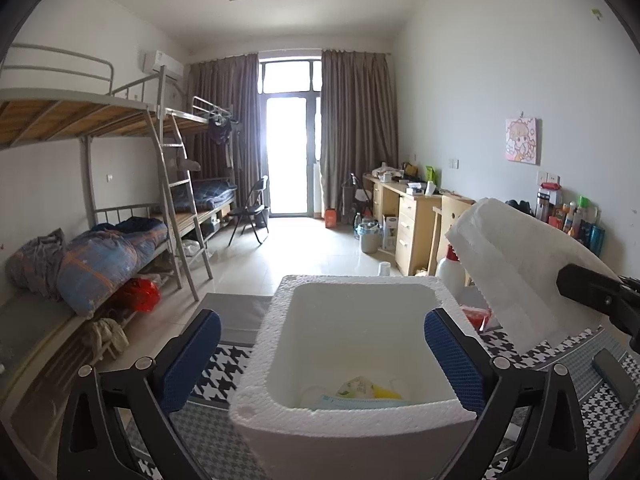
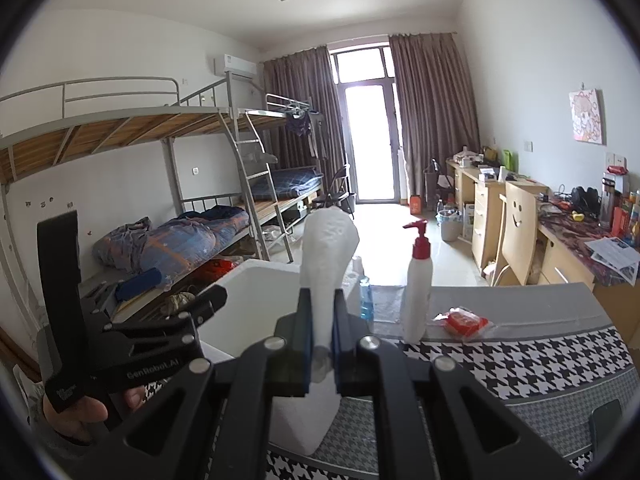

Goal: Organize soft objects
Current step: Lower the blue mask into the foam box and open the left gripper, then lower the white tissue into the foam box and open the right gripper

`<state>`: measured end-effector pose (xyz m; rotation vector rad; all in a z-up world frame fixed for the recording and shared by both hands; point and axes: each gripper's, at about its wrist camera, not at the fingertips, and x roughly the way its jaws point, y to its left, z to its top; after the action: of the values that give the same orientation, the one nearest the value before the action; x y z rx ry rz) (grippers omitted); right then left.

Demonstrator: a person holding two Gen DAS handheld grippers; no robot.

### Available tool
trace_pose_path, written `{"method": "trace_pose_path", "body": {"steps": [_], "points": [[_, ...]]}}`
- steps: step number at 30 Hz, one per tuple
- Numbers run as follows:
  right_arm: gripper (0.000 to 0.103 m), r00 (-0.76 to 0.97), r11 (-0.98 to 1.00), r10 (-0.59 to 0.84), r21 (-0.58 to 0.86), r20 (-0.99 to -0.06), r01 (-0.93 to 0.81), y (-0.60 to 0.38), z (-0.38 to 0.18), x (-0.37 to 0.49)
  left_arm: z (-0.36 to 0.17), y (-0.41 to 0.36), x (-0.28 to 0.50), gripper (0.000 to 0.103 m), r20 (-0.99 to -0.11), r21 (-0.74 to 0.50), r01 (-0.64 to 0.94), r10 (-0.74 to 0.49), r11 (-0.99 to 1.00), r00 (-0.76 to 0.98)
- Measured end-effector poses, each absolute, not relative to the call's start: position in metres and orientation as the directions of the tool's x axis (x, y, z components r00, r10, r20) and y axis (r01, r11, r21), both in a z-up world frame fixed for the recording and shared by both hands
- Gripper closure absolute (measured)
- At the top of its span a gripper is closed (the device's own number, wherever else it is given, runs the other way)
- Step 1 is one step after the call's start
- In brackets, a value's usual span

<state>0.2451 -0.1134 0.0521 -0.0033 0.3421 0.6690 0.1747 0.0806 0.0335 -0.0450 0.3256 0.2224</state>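
Note:
A white foam box (image 1: 352,344) stands on the houndstooth-cloth table (image 1: 224,364). Inside it lie a blue face mask (image 1: 352,402) and a yellow-patterned soft item (image 1: 368,388). My left gripper (image 1: 320,360) is open, with its blue pads on either side of the box. My right gripper (image 2: 320,340) is shut on a white soft pack of tissue (image 2: 326,248) and holds it upright beside the box (image 2: 248,300). The pack also shows in the left wrist view (image 1: 520,264), at the right above the table.
A white pump bottle with a red top (image 2: 418,292), a small blue bottle (image 2: 365,300) and a red packet (image 2: 464,322) stand on the table (image 2: 520,360) beyond the box. Bunk beds (image 1: 100,240) are at the left, desks (image 1: 412,220) at the right.

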Motion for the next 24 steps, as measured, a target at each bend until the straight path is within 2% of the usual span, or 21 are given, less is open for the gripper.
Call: {"method": "trace_pose_path", "body": {"steps": [13, 24], "points": [[0.092, 0.698, 0.751, 0.643, 0.079, -0.315, -0.656, -0.088, 0.057, 0.240, 0.035, 0.100, 0.156, 0.001, -0.308, -0.025, -0.248, 0.228, 0.968, 0.924], [0.092, 0.678, 0.742, 0.642, 0.068, -0.358, -0.667, -0.068, 0.050, 0.245, 0.032, 0.106, 0.148, 0.001, -0.298, -0.005, -0.265, 0.251, 0.964, 0.921]]}}
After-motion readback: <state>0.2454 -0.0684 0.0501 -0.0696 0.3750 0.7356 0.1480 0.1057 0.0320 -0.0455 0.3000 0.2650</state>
